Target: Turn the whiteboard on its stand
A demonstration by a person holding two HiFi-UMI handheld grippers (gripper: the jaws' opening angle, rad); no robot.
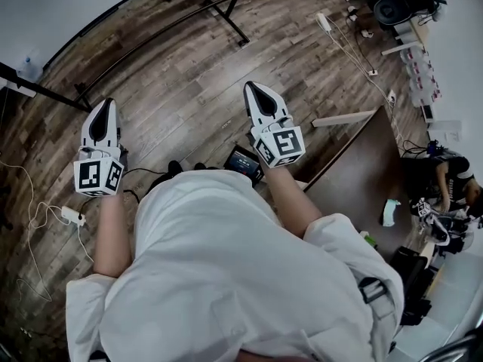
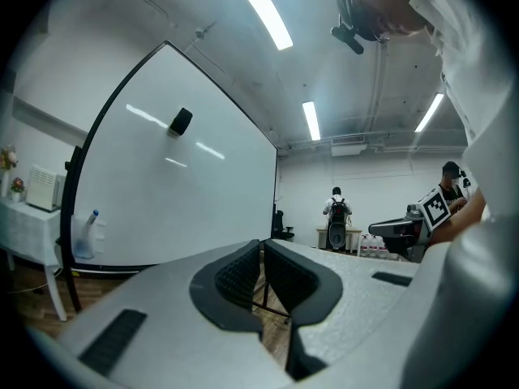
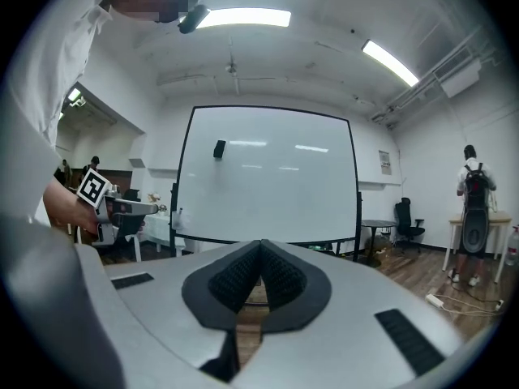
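Open wooden floor (image 1: 189,74) lies ahead of the left gripper (image 1: 106,105) and right gripper (image 1: 253,89), up to the whiteboard stand's black legs (image 1: 230,13). Loose cables (image 1: 32,202) trail left; a white power strip (image 1: 324,23) lies right.

Blank whiteboard (image 3: 268,177), upright on black stand (image 3: 358,221); small black block (image 3: 219,148) upper left

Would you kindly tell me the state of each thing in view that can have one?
left gripper, fingers shut, nothing between them, clear of the board.
right gripper, fingers shut, nothing between them, clear of the board.
whiteboard, upright, no writing visible, untouched.
black block, stuck on the whiteboard's face, upper left.
ceiling lights, on.
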